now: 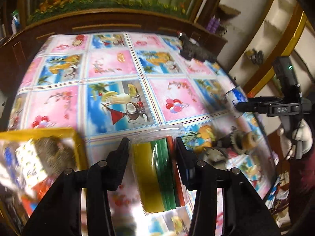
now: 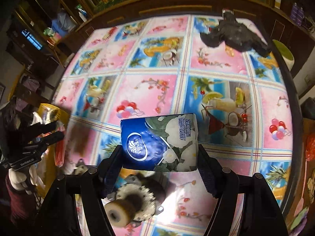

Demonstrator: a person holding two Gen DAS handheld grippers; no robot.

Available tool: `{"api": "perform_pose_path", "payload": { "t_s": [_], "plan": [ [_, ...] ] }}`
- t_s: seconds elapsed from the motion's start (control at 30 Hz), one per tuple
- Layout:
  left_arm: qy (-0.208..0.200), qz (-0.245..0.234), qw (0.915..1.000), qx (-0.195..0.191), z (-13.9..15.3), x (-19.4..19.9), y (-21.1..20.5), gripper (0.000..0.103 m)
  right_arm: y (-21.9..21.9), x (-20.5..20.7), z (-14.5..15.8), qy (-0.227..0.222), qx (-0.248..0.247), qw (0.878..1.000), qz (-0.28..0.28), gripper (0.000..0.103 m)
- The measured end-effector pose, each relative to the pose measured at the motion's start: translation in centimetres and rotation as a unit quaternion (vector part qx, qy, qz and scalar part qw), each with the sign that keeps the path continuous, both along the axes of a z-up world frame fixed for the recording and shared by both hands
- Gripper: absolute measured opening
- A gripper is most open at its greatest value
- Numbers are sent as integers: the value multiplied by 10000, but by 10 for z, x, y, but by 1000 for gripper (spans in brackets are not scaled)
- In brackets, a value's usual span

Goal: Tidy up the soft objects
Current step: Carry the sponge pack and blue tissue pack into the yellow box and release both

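Above the patterned counter point(image 2: 149, 90): right tongs point(image 2: 159, 153) clamped on a tissue pack point(image 2: 159, 141), lifted over a plush toy point(image 2: 133, 202). Left tongs point(image 1: 151, 153) spread apart around a wrapped sponge pack point(image 1: 159, 175), beside a yellow box point(image 1: 76, 137).

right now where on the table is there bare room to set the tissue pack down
The middle of the tablecloth is free, from the tissue pack back to the dark plush toy at the far right. Crowded: the yellow box on the left, and the near edge with the sponge pack and furry toys.
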State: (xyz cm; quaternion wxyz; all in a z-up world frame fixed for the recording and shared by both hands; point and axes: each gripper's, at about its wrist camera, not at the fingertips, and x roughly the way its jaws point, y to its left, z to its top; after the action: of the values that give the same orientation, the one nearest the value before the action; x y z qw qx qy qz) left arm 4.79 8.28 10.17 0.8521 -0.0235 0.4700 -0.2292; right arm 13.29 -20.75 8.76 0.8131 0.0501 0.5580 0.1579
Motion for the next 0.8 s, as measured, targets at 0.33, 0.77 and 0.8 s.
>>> {"api": "perform_pose_path", "payload": {
  "t_s": [0.33, 0.77, 0.8],
  "plan": [
    [-594, 1609, 9852, -51, 31, -110, 147, 44, 104, -78, 38, -356, 406, 9902, 1288, 72],
    [94, 2608, 9647, 364, -52, -136, 226, 51, 317, -152, -1, 110, 642, 9430, 3264, 73],
    [92, 2571, 9658, 312, -54, -138, 227, 52, 330, -157, -5, 92, 551, 9400, 3366, 73]
  ]
}}
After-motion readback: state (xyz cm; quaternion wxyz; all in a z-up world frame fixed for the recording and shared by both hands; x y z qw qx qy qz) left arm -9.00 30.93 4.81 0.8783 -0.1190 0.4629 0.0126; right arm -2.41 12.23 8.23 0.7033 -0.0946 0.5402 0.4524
